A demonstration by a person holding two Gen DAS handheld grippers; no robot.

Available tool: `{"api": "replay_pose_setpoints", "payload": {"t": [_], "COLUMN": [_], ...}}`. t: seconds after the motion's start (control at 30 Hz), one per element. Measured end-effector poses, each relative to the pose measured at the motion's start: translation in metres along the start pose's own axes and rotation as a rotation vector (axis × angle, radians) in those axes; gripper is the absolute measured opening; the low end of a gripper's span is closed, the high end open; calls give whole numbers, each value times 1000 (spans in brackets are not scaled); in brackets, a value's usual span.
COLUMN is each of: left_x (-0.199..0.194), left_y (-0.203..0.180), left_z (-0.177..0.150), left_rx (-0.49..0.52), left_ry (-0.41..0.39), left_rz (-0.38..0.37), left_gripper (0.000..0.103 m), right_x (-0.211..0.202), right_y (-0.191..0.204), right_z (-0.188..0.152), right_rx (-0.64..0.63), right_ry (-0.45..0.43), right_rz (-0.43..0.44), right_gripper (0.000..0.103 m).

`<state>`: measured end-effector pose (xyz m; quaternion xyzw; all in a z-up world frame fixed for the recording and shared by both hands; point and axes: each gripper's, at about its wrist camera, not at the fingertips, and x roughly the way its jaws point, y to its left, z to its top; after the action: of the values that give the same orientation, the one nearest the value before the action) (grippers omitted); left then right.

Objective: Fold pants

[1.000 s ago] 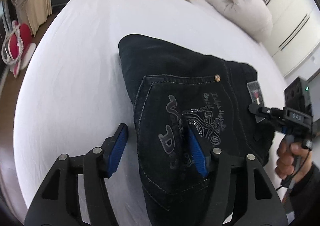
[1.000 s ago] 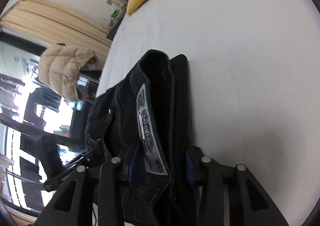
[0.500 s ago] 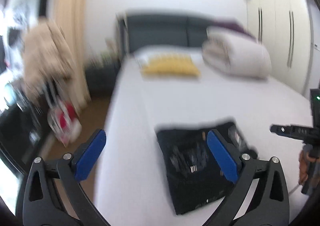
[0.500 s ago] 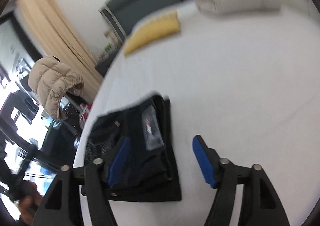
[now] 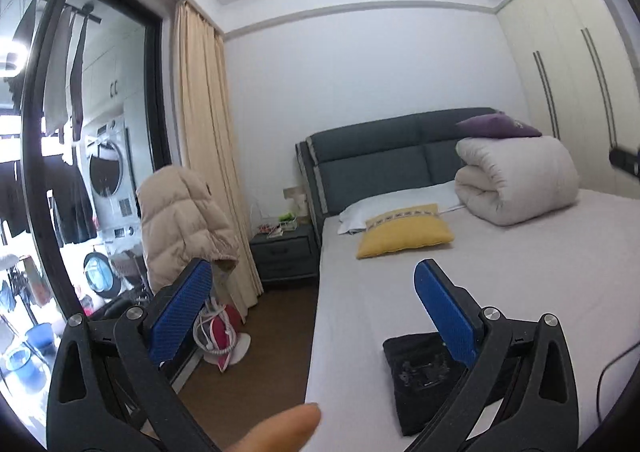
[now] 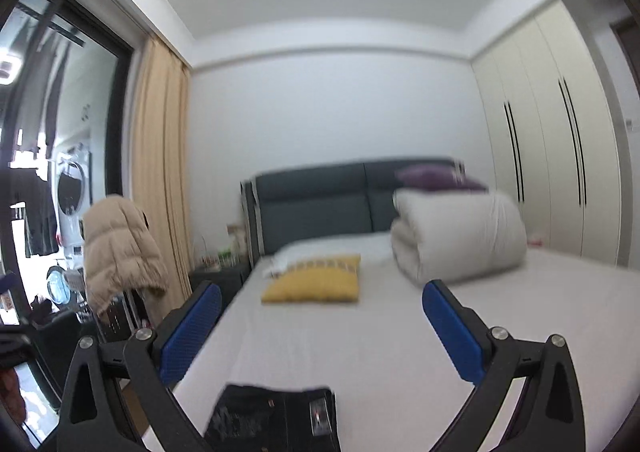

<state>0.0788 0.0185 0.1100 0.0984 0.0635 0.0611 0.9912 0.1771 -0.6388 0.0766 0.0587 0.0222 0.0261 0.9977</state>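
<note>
both claws lifted off pants (image 5: 424, 368) | folded black square on bed (image 5: 520, 272) | left claw (image 5: 316, 308) wide, right claw (image 6: 320, 324) opening, empty

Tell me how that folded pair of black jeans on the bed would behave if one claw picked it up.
The folded black jeans would probably go floppy: they are stacked cloth layers, so a grip at one edge would likely let them unfold. They look like thick denim, so probably heavy for their size. They lie flat on the bed sheet, so they shouldn't roll or tip.
</note>
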Motion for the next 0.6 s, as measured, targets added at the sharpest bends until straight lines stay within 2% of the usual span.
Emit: {"api": "replay_pose_setpoints", "payload": {"t": [0.1,0.23,0.33,0.43,0.6], "left_x": [-14,-22,-11,-5,20], "left_y": [9,16,2,-10,-32], "left_z": [13,12,-7,-31,-73], "left_rx": [-4,-90,-89,-114,-136], "left_ry": [51,197,294,400,512], "left_rz": [22,-45,-56,-113,-143], "left_gripper": [103,103,103,103,103], "right_x": [-16,-27,-27,-19,-6], "right_y": [16,29,32,31,16], "right_z": [24,27,12,-14,-58], "right_rx": [-47,-73,-71,-43,63], "right_ry": [-10,72,143,242,432], "right_rz": [7,-9,-28,-43,-74], "right_gripper": [103,103,103,103,103]}}
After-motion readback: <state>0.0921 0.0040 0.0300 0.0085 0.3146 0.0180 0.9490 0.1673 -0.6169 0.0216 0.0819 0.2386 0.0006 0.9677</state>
